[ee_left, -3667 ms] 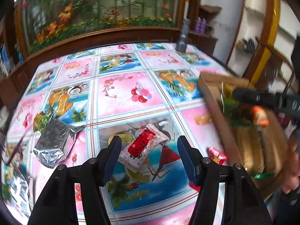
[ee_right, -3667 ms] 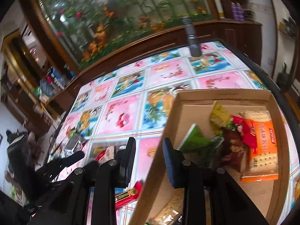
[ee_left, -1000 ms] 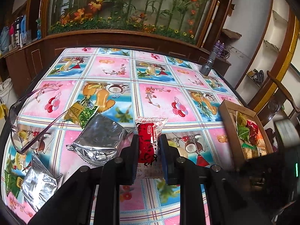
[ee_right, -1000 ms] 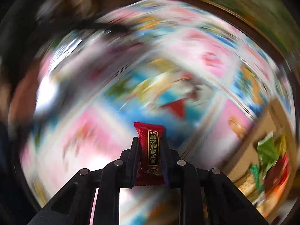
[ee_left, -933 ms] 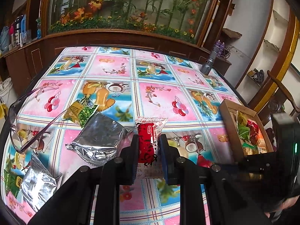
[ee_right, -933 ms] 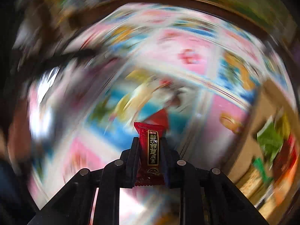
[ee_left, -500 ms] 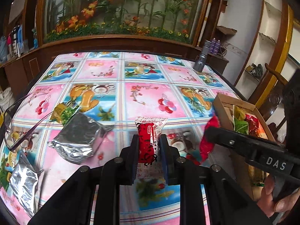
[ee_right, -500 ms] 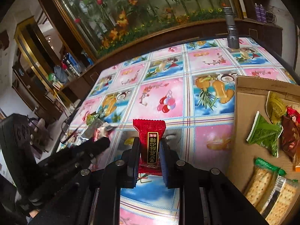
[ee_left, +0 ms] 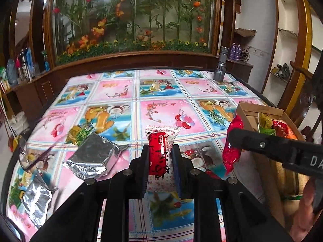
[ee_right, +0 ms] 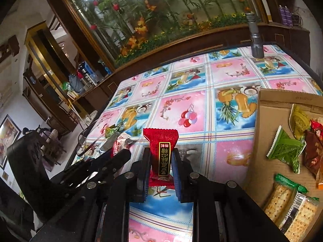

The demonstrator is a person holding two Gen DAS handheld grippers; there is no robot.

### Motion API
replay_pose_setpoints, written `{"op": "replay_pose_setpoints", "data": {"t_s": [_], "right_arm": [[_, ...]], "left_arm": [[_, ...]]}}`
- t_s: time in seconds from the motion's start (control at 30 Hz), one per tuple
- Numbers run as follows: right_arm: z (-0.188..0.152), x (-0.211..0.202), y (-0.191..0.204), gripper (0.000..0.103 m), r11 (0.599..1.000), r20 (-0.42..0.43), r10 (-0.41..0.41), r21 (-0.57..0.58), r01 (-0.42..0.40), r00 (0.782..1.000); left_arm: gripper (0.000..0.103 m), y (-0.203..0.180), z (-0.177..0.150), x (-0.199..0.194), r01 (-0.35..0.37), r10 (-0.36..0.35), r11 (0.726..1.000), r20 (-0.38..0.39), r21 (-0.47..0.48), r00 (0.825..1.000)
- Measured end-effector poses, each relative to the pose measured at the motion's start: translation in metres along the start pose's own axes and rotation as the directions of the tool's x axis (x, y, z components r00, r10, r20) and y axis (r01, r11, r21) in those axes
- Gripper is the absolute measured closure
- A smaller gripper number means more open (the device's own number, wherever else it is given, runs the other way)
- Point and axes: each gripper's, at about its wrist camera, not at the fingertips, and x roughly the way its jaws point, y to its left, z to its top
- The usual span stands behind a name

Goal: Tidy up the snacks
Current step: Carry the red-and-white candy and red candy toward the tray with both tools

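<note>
Left gripper [ee_left: 160,157] clamps red-white snack packet [ee_left: 161,151], right gripper [ee_right: 160,161] red candy [ee_right: 161,151]

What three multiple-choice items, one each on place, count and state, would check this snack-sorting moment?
1. Where is the cardboard box?
A. on the tablecloth's right side
B. on the floor
C. on the far shelf

2. How many foil pouches lie on the tablecloth in the left wrist view?
A. none
B. two
C. five

3. What is the right gripper doing?
A. standing open and empty
B. holding a flashlight
C. gripping a dark red candy

Answers: 1 A, the box's wall rests there; 2 B, silver pouches and; 3 C, fingers pinch the wrapper.
</note>
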Motion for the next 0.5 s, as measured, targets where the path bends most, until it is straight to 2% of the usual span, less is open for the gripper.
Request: {"op": "replay_pose_setpoints", "data": {"t_s": [0.5], "right_arm": [[0.0012,-0.0064,0.0001,0.081,1.0,0.026,0.0,0.002,0.0,1.0]], "left_arm": [[0.083,-0.0091,0.0007,-0.01,-0.068,0.064,0.996,0.066,0.063,0.996]]}}
